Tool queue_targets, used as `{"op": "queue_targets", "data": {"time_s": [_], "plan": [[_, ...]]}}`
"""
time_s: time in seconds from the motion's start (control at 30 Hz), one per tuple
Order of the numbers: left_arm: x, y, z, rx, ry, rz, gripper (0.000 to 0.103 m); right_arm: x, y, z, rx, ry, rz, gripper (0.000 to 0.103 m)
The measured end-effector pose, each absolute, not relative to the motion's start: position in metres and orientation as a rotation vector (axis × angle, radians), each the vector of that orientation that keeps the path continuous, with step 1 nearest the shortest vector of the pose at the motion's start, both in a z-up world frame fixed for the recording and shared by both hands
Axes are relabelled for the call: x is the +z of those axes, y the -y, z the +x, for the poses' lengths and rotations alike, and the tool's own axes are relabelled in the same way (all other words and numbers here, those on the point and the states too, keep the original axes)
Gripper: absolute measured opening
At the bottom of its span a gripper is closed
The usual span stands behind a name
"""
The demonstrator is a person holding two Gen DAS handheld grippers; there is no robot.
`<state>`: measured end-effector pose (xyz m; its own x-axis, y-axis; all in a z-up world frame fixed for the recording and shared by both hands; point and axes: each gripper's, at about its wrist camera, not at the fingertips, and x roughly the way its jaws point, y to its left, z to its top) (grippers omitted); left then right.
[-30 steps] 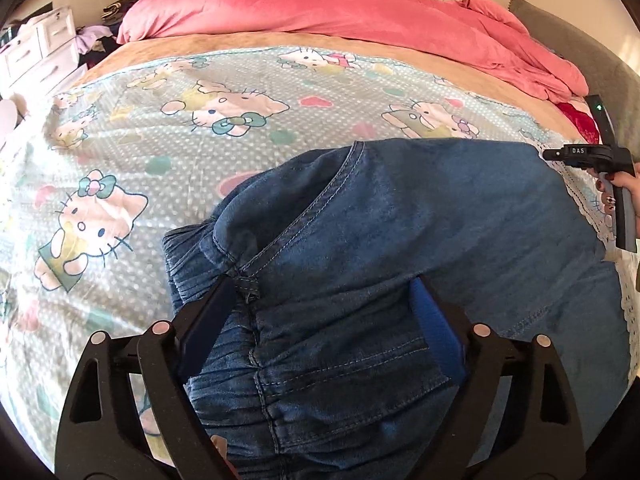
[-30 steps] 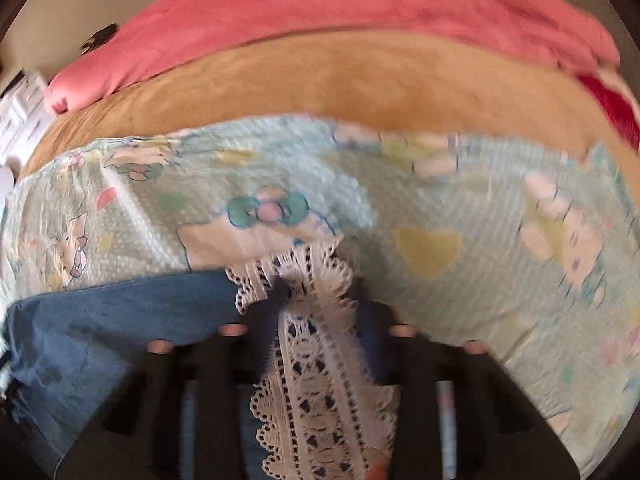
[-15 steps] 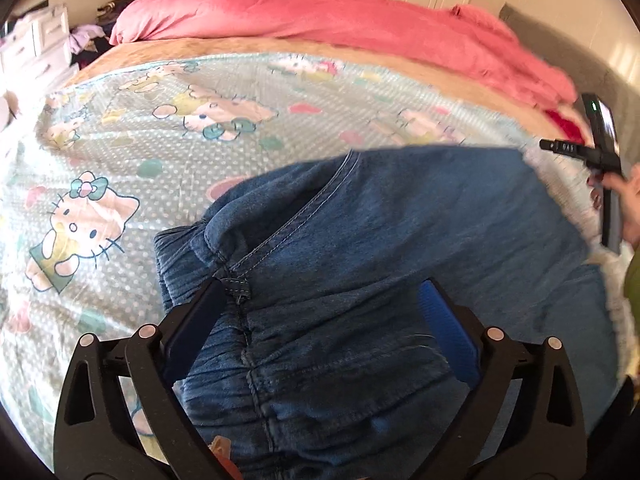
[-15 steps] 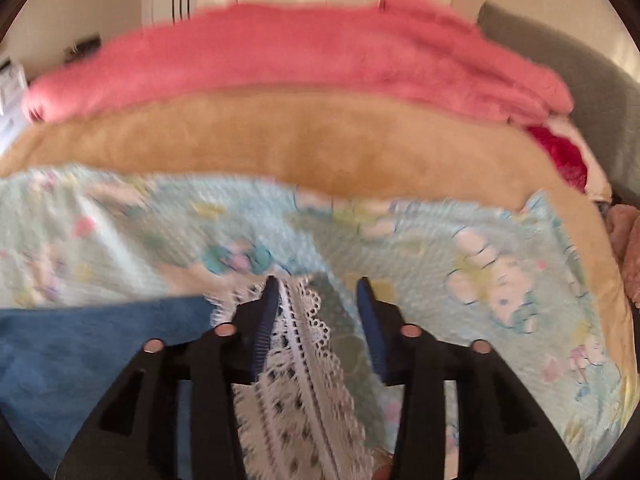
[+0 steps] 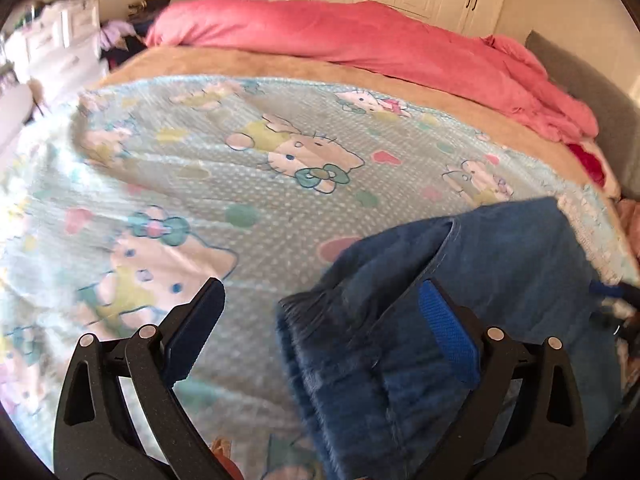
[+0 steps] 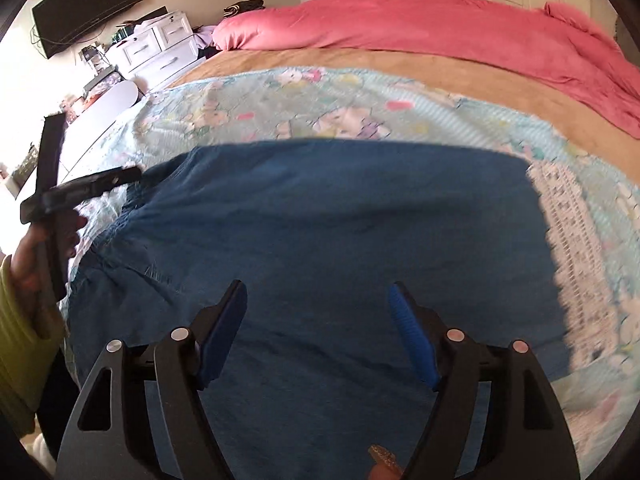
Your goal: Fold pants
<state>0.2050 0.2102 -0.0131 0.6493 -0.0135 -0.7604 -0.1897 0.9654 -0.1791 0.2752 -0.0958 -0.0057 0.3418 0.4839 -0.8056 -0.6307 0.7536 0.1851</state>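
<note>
The blue denim pants (image 6: 320, 220) lie folded flat on the light blue cartoon-cat bedspread (image 5: 200, 168), white lace hem (image 6: 576, 248) to the right. In the left wrist view the pants (image 5: 480, 280) fill the lower right, elastic waistband (image 5: 320, 340) nearest. My left gripper (image 5: 320, 312) is open and empty, hovering over the waistband's left edge; it also shows in the right wrist view (image 6: 132, 174) at the pants' left end. My right gripper (image 6: 318, 316) is open and empty above the middle of the pants.
A pink duvet (image 6: 440, 24) and tan blanket (image 6: 360, 60) lie across the far side of the bed. White drawers (image 6: 156, 48) and a wall television (image 6: 84, 4) stand off the bed's left. A grey headboard (image 5: 592, 104) rises at the right.
My right gripper let go of the lace hem, opened wide and swung left over the pants. My left gripper shifted left, off the waistband's middle, still open.
</note>
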Motion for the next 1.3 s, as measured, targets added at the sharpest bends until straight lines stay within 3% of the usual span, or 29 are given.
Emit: {"op": "queue_targets", "data": {"time_s": [0.07,0.1,0.13,0.17,0.2,0.3,0.57,0.63,0.8,1.2,1.3], "plan": [[-0.020,-0.209,0.211,0.064,-0.885,-0.259,0.092,-0.011,0.088,0.273,0.714,-0.967,-0.205,0.072],[-0.025,-0.205,0.214,0.051,-0.907,-0.253,0.086,-0.013,0.089,0.273,0.712,-0.966,-0.211,0.072],[-0.028,-0.200,0.216,0.043,-0.922,-0.234,0.075,-0.017,0.089,0.274,0.693,-0.976,-0.231,0.072],[-0.029,-0.194,0.216,0.069,-0.922,-0.177,0.048,-0.022,0.091,0.273,0.676,-0.993,-0.239,0.072],[-0.028,-0.189,0.213,0.088,-0.913,-0.144,0.034,-0.029,0.092,0.273,0.665,-1.017,-0.241,0.072],[-0.027,-0.201,0.214,0.100,-0.891,-0.208,0.032,-0.036,0.100,0.272,0.664,-1.035,-0.210,0.072],[-0.033,-0.212,0.220,0.153,-0.866,-0.204,0.034,-0.040,0.099,0.265,0.648,-1.016,-0.221,0.075],[-0.033,-0.214,0.219,0.156,-0.864,-0.215,0.035,-0.041,0.097,0.264,0.651,-1.014,-0.225,0.081],[-0.025,-0.214,0.212,0.171,-0.851,-0.227,0.048,-0.033,0.092,0.251,0.659,-0.979,-0.264,0.091],[0.012,-0.212,0.170,0.111,-0.766,-0.278,0.076,-0.001,0.084,0.228,0.723,-0.877,-0.237,0.091],[0.014,-0.206,0.171,0.100,-0.764,-0.251,0.077,0.009,0.071,0.232,0.725,-0.852,-0.277,0.091]]}}
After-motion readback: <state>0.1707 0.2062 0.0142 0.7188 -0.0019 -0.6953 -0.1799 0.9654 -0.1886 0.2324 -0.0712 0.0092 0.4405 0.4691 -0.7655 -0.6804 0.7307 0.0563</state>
